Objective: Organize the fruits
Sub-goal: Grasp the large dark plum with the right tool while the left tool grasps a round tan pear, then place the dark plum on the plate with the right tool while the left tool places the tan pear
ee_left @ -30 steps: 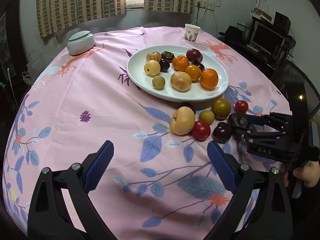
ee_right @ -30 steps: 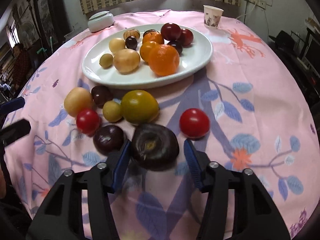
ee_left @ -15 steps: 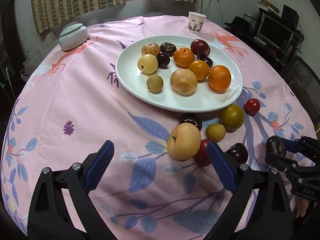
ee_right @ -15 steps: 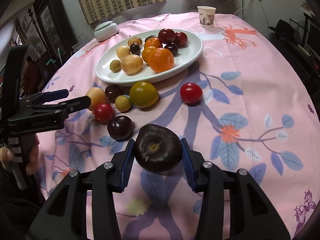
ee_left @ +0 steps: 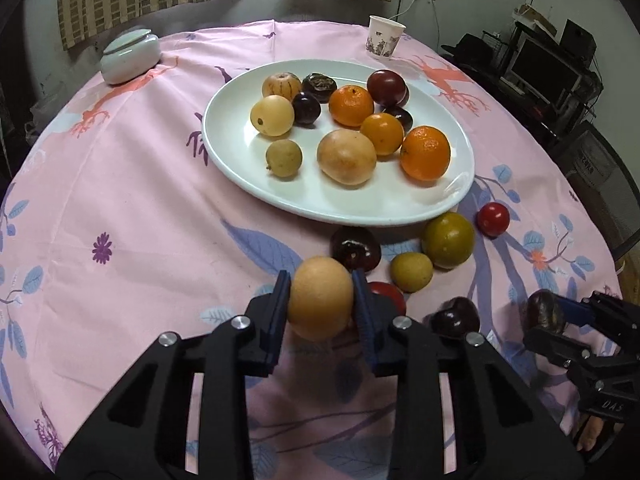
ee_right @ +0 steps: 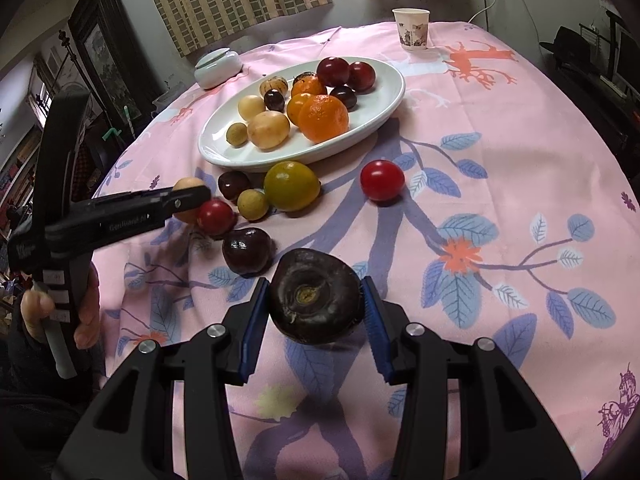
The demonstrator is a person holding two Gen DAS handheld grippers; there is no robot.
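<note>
Fruits clamped between both fingers

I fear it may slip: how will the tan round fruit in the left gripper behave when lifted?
The tan fruit is round and smooth, pinched only at its sides by the left gripper, so it could twist or slip. If dropped it would probably roll across the tablecloth.

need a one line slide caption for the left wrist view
Left gripper shut on a round tan fruit on the pink floral tablecloth, just short of the white oval plate of fruit.
</note>
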